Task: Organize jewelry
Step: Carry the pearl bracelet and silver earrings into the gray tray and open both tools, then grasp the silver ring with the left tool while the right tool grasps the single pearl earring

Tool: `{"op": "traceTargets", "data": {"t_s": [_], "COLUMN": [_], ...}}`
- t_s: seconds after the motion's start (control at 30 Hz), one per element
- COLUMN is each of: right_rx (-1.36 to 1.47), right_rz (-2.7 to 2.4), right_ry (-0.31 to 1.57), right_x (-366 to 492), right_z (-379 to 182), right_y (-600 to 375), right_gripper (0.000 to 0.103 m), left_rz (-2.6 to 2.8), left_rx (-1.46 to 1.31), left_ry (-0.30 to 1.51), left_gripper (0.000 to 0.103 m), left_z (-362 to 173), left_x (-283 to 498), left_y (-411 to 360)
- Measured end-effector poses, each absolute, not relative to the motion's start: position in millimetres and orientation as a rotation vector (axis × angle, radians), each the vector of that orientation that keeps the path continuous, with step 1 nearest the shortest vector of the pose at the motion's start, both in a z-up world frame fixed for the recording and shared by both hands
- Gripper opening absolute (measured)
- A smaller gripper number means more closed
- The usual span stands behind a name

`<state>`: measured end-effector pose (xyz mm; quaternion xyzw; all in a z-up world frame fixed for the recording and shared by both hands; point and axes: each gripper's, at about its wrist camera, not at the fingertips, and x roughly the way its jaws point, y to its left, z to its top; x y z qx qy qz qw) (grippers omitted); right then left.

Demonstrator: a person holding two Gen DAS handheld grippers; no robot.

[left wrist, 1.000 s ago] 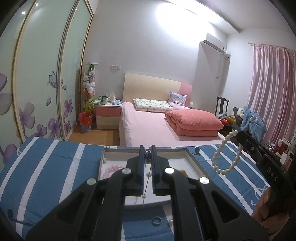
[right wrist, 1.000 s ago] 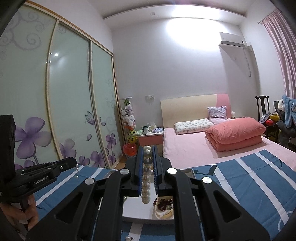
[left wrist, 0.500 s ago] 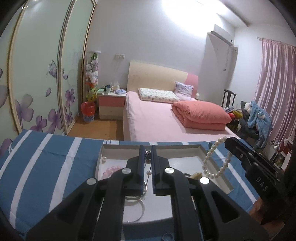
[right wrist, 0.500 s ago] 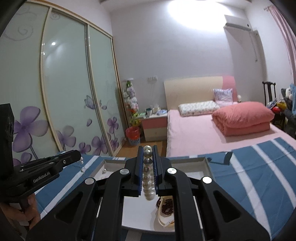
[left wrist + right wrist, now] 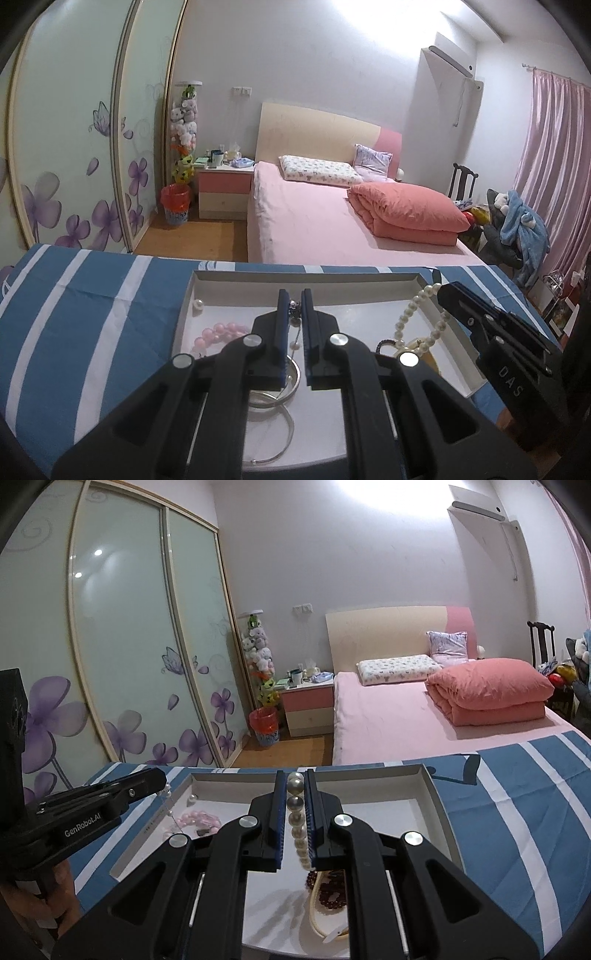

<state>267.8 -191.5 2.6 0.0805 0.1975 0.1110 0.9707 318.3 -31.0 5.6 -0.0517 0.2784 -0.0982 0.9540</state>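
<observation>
Currently you're pinching pearl strand [image 5: 297, 819] w/ R gripper [image 5: 295, 775], thin chain [image 5: 294, 332] w/ L gripper [image 5: 294, 295]; both limp, light, slippery — grip mid-strand.

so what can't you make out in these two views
- Left wrist view: the silver bangles in the tray are partly hidden by the left gripper.
- Left wrist view: the thin chain it grips is too fine to follow.
- Right wrist view: the dark bead bracelet is half behind the right gripper, which pinches the pearl strand.

Bare tray [image 5: 369, 317] floor between pink beads [image 5: 218, 330] and pearl strand [image 5: 413, 314]
</observation>
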Motion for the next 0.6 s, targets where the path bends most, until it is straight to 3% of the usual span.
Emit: {"op": "traceTargets", "data": {"t_s": [0.07,0.13,0.17,0.6], "right_rx": [0.165,0.168,0.171,0.162], "right_rz": [0.221,0.214,0.208,0.208], "right_ry": [0.406,0.404,0.399,0.381], "right_x": [270,270,270,254], "right_z": [1,2,2,10], "right_y": [-193,-193,-194,-197], "right_gripper": [0.015,0.04,0.044,0.045], "left_rz": [-0.199,-0.194,-0.192,-0.175], "left_rx": [-0.108,-0.112,-0.115,-0.133], "left_ry": [0.573,0.574,0.574,0.566], "left_gripper": [0.015,0.022,0.024,0.024], "left_z": [3,2,2,8], "left_x": [321,322,323,301], "left_y": [-31,-30,-29,-15]}}
